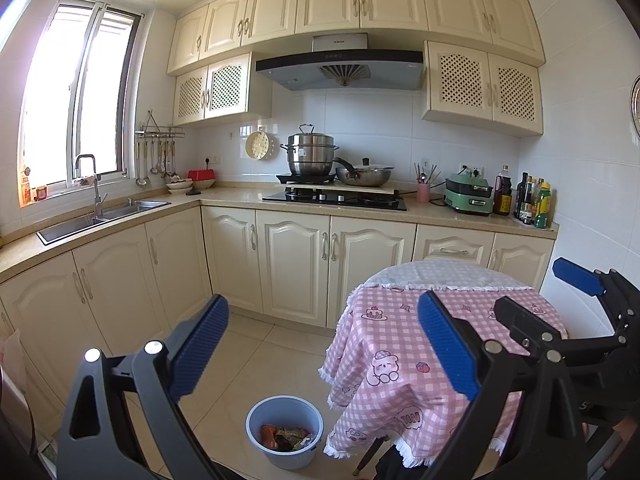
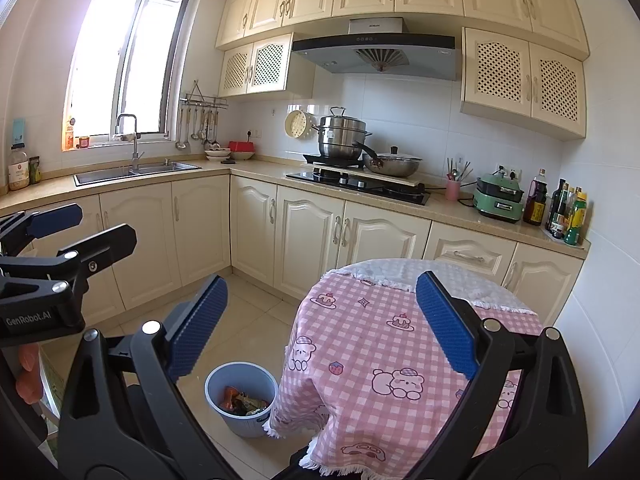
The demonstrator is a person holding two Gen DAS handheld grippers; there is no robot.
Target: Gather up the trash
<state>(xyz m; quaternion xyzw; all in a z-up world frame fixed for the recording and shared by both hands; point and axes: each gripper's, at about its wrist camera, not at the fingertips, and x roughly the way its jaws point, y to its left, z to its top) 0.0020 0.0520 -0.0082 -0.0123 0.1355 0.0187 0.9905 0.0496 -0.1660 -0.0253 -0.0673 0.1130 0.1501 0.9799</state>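
Note:
A blue-grey trash bin (image 1: 285, 432) stands on the floor left of the round table (image 1: 400, 320); it also shows in the right wrist view (image 2: 241, 398). It holds several crumpled wrappers (image 1: 286, 438), also seen from the right wrist (image 2: 240, 400). My left gripper (image 1: 324, 344) is open and empty, held above the bin and the table's left edge. My right gripper (image 2: 322, 320) is open and empty over the pink checked tablecloth (image 2: 380, 360). The right gripper also shows at the right edge of the left wrist view (image 1: 540, 292); the left gripper shows at the left edge of the right wrist view (image 2: 92, 228).
Cream cabinets (image 1: 296, 264) run along the back and left walls. The counter holds a sink (image 1: 104, 216), a hob with pots (image 1: 336, 196), a green cooker (image 1: 468, 196) and bottles (image 1: 532, 204). Tiled floor (image 1: 256, 360) lies between cabinets and table.

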